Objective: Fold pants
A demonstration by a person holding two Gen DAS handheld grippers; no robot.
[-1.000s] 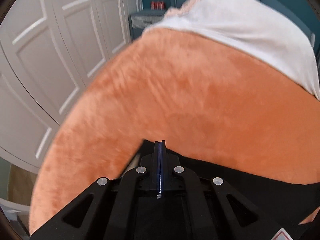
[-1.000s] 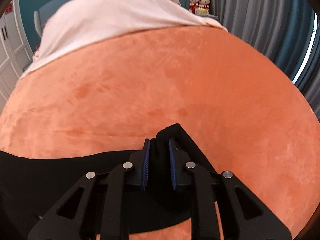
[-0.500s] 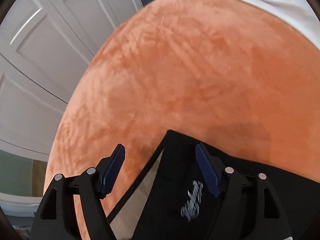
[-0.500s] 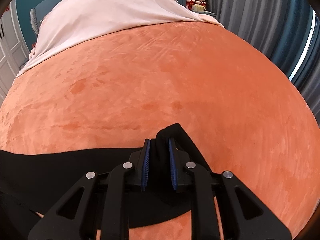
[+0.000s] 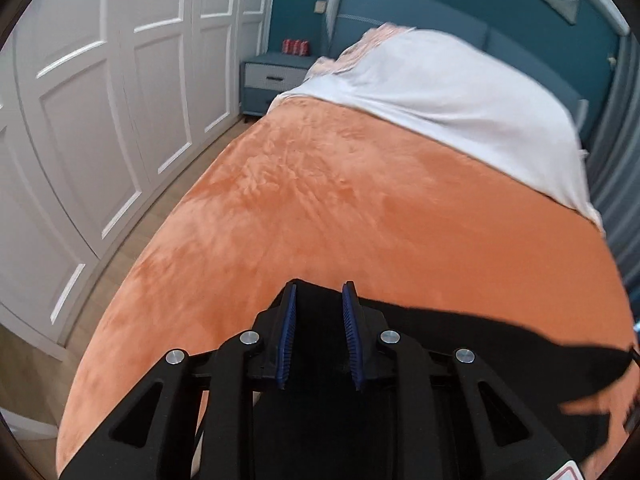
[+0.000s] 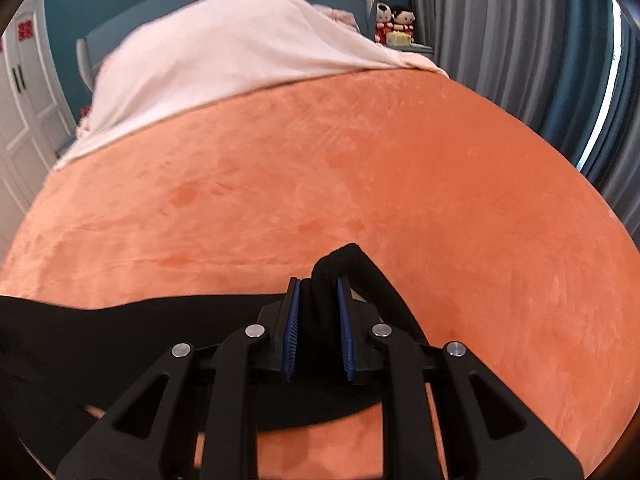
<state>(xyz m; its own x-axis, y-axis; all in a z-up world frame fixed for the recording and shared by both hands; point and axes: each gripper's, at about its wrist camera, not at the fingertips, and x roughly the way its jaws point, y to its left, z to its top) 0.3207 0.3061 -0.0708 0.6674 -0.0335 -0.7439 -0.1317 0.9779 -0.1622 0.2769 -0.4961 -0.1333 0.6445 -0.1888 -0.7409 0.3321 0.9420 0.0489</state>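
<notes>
Black pants (image 5: 480, 332) lie along the near edge of an orange blanket (image 5: 360, 200) on a bed. My left gripper (image 5: 319, 292) has a corner of the black cloth between its blue pads (image 5: 289, 332); its jaws are closing and sit tight against the fabric. In the right wrist view the pants (image 6: 120, 340) stretch off to the left, and my right gripper (image 6: 319, 284) is shut on a bunched fold of them that sticks up past its fingertips. Both grippers point down and forward over the blanket (image 6: 360, 160).
A white sheet (image 5: 440, 92) covers the bed's far end before a blue headboard. White wardrobe doors (image 5: 100, 100) and a strip of wood floor run along the left, with a nightstand (image 5: 272, 76) beyond. Grey curtains (image 6: 520, 40) hang at the right, with dolls (image 6: 394, 20) nearby.
My left gripper went from shut to wide open over the pants' corner, then closed on it and pulled up and back. The right gripper kept its hold and rose slightly.
</notes>
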